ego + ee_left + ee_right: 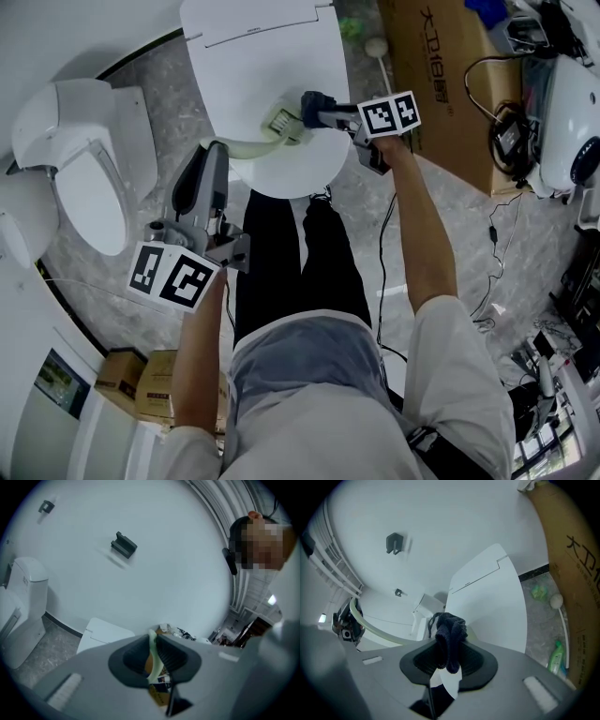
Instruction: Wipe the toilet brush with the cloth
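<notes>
Toilet brush (279,122) hung over closed toilet lid (253,56). Pale-green handle pinched between jaws of left gripper (217,147). We saw long axis run left to right, bristle head toward right gripper (307,105). Right gripper clamped on dark cloth (449,641), just beside head; contact unclear. Grey marbled floor (366,206), curved white wall (140,517), second toilet (84,159) at left. Cloth barely readable in head view.

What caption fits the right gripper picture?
Right gripper pinches a dark cloth before a white toilet, toilet brush handle at the picture's left.
</notes>
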`<state>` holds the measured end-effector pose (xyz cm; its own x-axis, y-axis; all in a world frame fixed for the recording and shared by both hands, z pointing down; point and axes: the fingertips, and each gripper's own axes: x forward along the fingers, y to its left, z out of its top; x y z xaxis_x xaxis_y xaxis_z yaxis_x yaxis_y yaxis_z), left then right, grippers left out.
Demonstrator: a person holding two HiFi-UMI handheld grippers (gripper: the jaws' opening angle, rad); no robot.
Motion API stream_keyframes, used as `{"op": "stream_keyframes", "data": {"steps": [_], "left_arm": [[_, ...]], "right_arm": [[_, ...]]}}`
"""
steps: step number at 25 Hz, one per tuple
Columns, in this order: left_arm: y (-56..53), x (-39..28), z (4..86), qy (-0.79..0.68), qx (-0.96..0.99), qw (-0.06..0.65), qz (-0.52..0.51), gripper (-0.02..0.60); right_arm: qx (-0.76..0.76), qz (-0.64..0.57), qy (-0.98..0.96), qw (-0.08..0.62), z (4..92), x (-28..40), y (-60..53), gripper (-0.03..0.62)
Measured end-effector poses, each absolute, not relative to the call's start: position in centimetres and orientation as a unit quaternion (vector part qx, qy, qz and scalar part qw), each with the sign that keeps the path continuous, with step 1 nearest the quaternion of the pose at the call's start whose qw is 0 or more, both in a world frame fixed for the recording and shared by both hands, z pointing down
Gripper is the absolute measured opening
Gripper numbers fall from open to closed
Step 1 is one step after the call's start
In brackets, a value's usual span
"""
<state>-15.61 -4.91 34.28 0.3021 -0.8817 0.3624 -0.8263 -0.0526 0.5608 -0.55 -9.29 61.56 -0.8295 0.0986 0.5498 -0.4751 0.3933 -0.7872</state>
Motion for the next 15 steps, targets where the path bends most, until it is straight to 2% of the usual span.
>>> {"op": "stream_keyframes", "data": {"steps": [5,15], "left_arm": [[-5.0,-15.5,34.2,-0.588,0.726,0.354,-0.036,0.000],[-5.1,-15.2,34.3,-0.583,0.731,0.353,-0.029,0.000]], "right_arm": [[0.130,0.512,-0.784,0.324,63.9,0.8,-8.2,0.089],[0.167,0.513,-0.767,0.347,66.3,1.3,-8.7,0.089]]}}
